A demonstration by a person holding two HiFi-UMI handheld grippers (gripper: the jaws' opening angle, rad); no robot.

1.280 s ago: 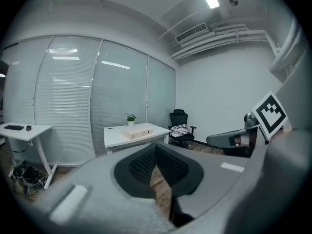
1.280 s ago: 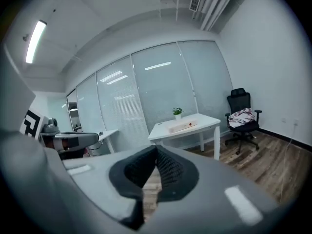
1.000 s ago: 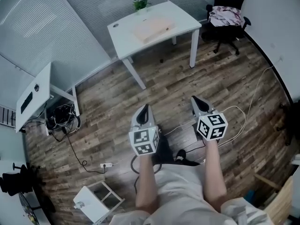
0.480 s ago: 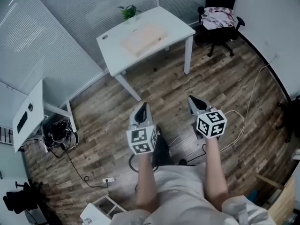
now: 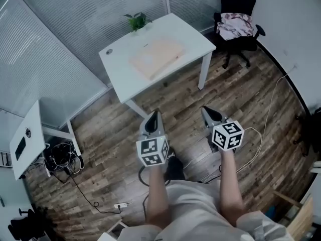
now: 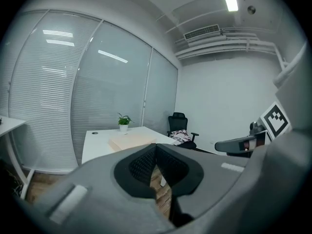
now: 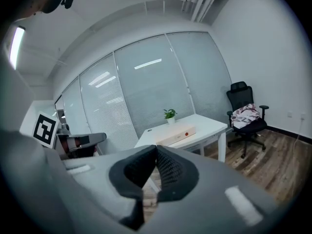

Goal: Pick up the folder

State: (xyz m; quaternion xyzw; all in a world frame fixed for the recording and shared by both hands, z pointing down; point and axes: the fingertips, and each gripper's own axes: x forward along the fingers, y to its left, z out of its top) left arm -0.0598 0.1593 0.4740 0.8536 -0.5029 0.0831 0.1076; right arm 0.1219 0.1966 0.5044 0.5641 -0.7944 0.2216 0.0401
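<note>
Pale peach flat rectangular folder (image 5: 155,58): lies flat near the middle of the bench top, set askew to its edges; touched by neither claw.
White rectangular four-legged bench (image 5: 185,31): stands close to the glass wall, well ahead of both claws.
Small green potted plant (image 5: 136,20): upright at the bench's far edge, near the folder but apart from it.
Small dark round item (image 5: 109,51): on the bench's left corner; too small to identify.
Left claw (image 5: 154,115): grey, clenched shut with nothing between the jaws; held above the floor, pointing towards the bench and short of it.
Right claw (image 5: 206,110): grey, also clenched shut and empty; level with the left claw, apart from it, well short of the folder.
Black office chair (image 5: 239,39): right of the bench, by the white wall, with pink patterned cloth (image 5: 235,23) on the seat.
Brown wood-plank floor (image 5: 251,89): carries a thin white cable (image 5: 268,109) trailing along the right side.
Glass wall with closed blinds (image 5: 75,14): runs behind the bench.
Second white bench (image 5: 27,134): far left, with tangled dark cables (image 5: 62,153) beneath.
</note>
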